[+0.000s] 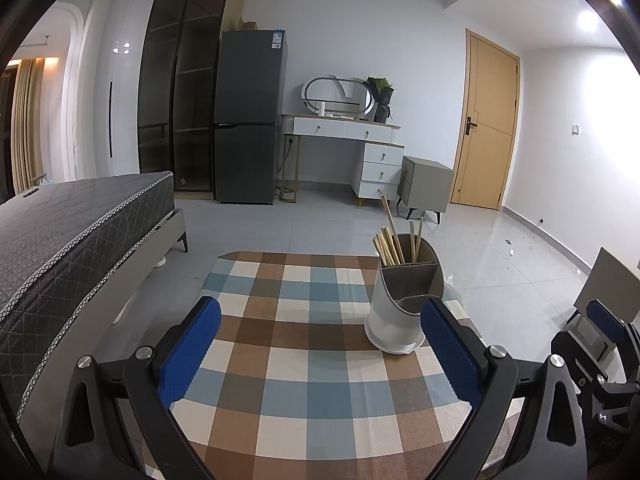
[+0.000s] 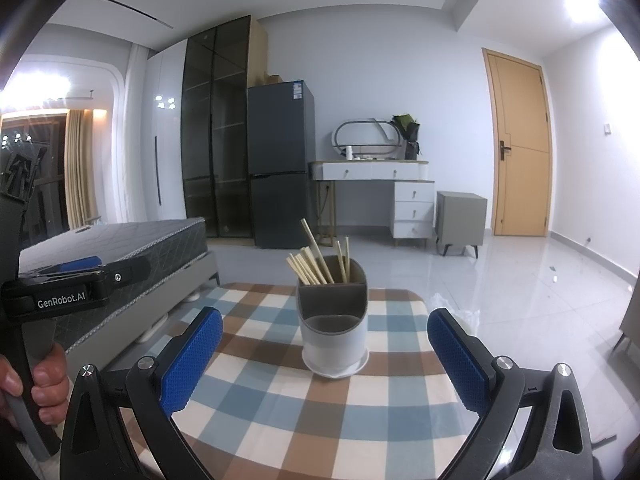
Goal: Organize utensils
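Bedroom — grey tile floor [image 1: 320,220], dark fridge [image 1: 248,120], wooden door [image 1: 488,120].

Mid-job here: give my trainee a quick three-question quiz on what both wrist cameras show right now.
1. True or false: the chopsticks stand in the front compartment of the utensil holder.
2. Multiple choice: the left gripper holds A) a chopstick, B) the holder, C) nothing.
3. Fill in: the holder stands on a ____ tablecloth.

Key: 1 false, they are in the rear compartment. 2 C; the right gripper also has open, empty jaws. 3 checked.
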